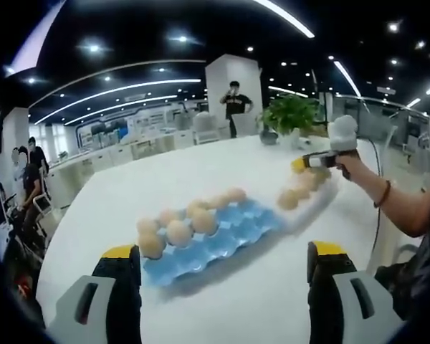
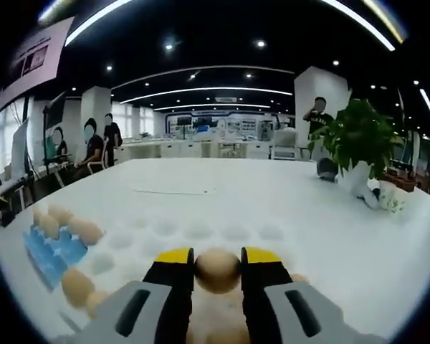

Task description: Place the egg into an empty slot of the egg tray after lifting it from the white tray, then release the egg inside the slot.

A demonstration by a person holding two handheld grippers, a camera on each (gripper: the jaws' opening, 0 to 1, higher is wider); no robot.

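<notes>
A blue egg tray (image 1: 222, 240) lies on the white table, with several brown eggs (image 1: 178, 231) along its far side and empty slots nearer me. My left gripper (image 1: 222, 269) hangs open in front of it, its yellow-tipped jaws wide apart with nothing between them. To the right a white tray (image 1: 312, 204) holds more eggs, and the right gripper (image 1: 317, 162) hovers just over it, held by a hand. In the right gripper view my right gripper (image 2: 218, 269) is shut on a brown egg (image 2: 217, 270) above the white tray (image 2: 201, 233). The blue tray (image 2: 54, 252) sits at the left.
A potted green plant (image 1: 292, 115) stands at the far edge of the table (image 1: 165, 179), also seen as the plant (image 2: 358, 140) to the right. People stand and sit at desks beyond. A dark cable (image 2: 173, 192) lies across the tabletop.
</notes>
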